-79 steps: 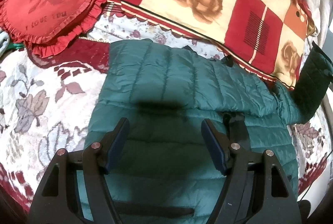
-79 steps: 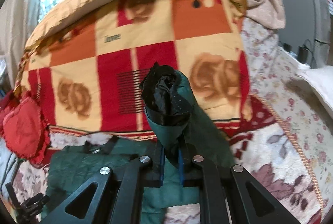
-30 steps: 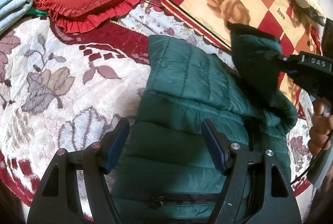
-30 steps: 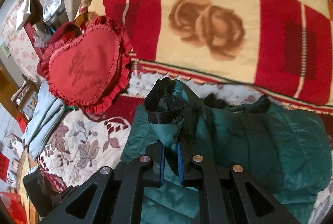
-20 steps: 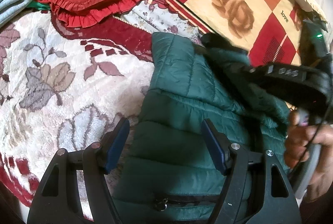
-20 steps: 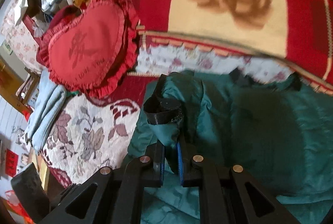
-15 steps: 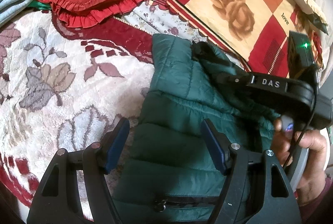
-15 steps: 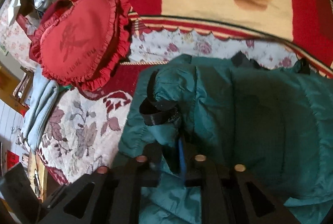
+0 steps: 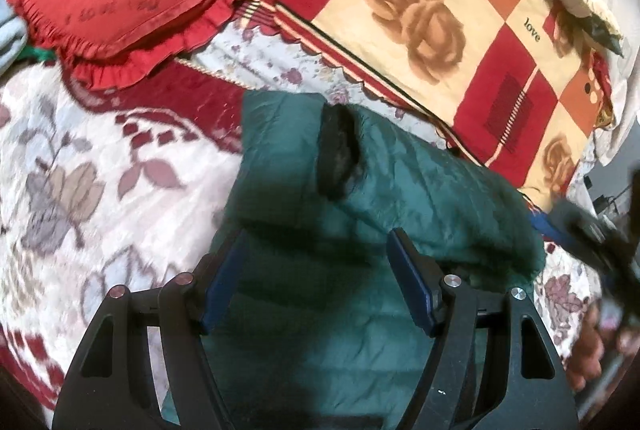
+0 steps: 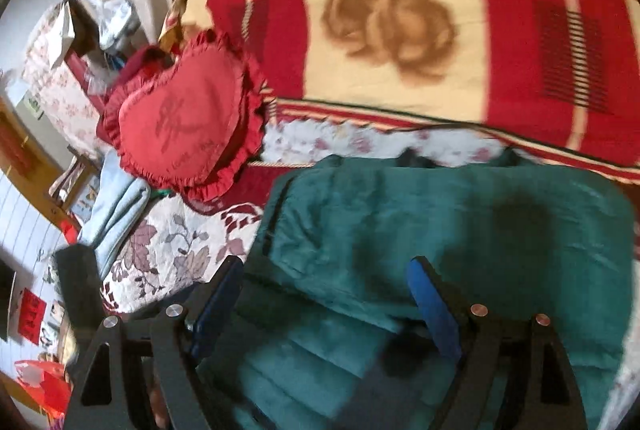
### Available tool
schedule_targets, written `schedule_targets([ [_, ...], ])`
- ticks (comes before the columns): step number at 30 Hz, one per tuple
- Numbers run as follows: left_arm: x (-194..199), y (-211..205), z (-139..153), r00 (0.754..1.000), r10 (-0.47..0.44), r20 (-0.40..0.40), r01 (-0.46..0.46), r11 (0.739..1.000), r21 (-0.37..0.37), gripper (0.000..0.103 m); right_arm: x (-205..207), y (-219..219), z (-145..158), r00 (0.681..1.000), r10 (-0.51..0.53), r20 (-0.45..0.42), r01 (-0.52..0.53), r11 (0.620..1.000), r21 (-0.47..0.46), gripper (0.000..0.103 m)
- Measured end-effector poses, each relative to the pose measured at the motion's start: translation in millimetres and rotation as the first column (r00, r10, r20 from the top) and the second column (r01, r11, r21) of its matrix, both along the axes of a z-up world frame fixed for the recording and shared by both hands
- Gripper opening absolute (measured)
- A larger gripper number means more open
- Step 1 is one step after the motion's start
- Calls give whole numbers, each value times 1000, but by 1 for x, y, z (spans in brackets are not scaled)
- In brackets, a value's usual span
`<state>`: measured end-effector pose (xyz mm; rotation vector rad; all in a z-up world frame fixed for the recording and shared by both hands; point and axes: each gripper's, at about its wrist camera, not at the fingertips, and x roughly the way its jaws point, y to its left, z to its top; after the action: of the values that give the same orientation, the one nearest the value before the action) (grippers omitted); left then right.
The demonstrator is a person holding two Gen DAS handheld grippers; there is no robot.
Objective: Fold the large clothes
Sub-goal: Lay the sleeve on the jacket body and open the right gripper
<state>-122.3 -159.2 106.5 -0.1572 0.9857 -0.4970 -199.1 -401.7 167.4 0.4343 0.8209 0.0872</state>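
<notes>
Green quilted jacket (image 9: 400, 198): lay on the floral bedspread (image 9: 80, 190), near the checked blanket (image 9: 440, 10); sleeve with black cuff (image 9: 338, 154) was folded across its body. Left gripper (image 9: 316, 270): jaws spread, empty, above the jacket. Right gripper (image 10: 324, 294): jaws had just been opening, nothing between them. Red heart cushion (image 10: 184, 126): far left.

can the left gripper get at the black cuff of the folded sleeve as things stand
Probably yes. The left gripper is open and empty, hovering over the green jacket, and the black cuff lies exposed on top just ahead of its fingers, with nothing covering it.
</notes>
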Motion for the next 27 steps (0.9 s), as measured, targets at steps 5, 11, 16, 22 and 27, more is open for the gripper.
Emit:
schedule_targets([
  [5,26,-34,-12,1000,15,-11,-15,998,65,72,-42,-48,2,996,-88,-6,88,996,-7,82],
  [11,44,-65,-26,1000,-6,-10,7,993,116,46,-78,-90,-8,983,-179,-28,179,984,-14,82],
  [16,40,-70,-7,998,-27,49,23,996,84,16,-83,-102,-10,972,-234,-30,231,969,-83,82],
  [22,40,-54,1,996,-11,89,0,993,114,14,-53,-96,-22,971,-238,-29,232,964,-129,73],
  [27,45,-46,-33,999,17,31,-22,988,151,14,-23,-95,-74,948,-265,-175,234,956,-178,73],
])
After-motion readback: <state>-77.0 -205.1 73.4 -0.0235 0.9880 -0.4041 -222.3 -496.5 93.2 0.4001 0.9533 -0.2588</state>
